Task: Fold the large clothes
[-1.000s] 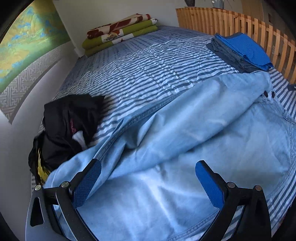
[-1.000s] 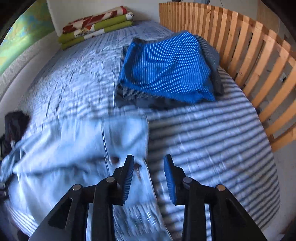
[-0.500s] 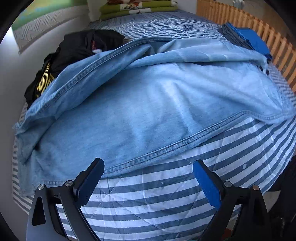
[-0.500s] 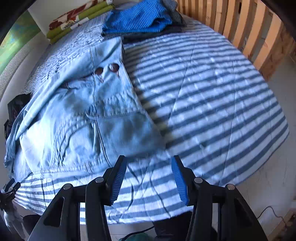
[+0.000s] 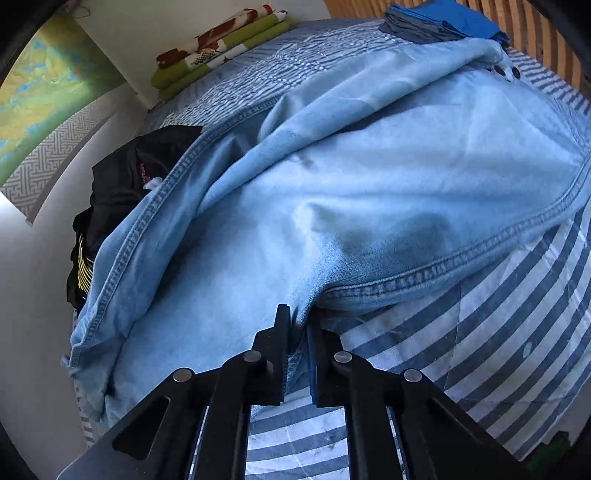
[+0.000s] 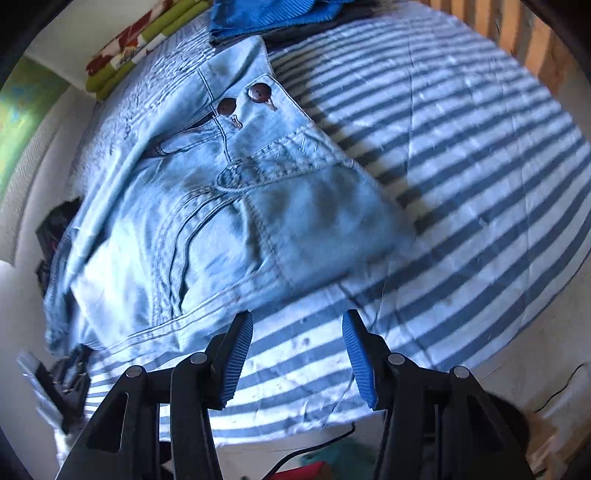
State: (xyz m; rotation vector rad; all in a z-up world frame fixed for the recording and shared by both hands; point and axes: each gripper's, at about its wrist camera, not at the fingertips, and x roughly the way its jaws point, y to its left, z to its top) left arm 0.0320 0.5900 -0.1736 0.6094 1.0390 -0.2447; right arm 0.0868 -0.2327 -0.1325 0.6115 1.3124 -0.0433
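A large light-blue denim garment [image 5: 369,184] lies spread and rumpled on the striped bedspread [image 5: 517,332]. My left gripper [image 5: 299,317] is shut on its stitched near hem, and the cloth bunches between the closed fingers. In the right wrist view the same garment [image 6: 221,221] shows two brown buttons and a pocket seam. My right gripper [image 6: 297,332] hovers open just in front of the hem over bare striped bedspread [image 6: 461,166]. Nothing is between its blue pads, and the left one [image 6: 236,354] sits close to the denim edge.
A heap of black clothes [image 5: 122,192] lies at the garment's left side by the wall. Folded blue clothes [image 6: 266,14] and a folded green and red blanket [image 5: 221,48] sit at the far end. A wooden slat rail [image 6: 517,37] borders the right. A cable [image 6: 314,446] lies on the floor below.
My left gripper came down to the near hem and shut on it. My right gripper swung from the far part of the bed to the near hem and opened wider.
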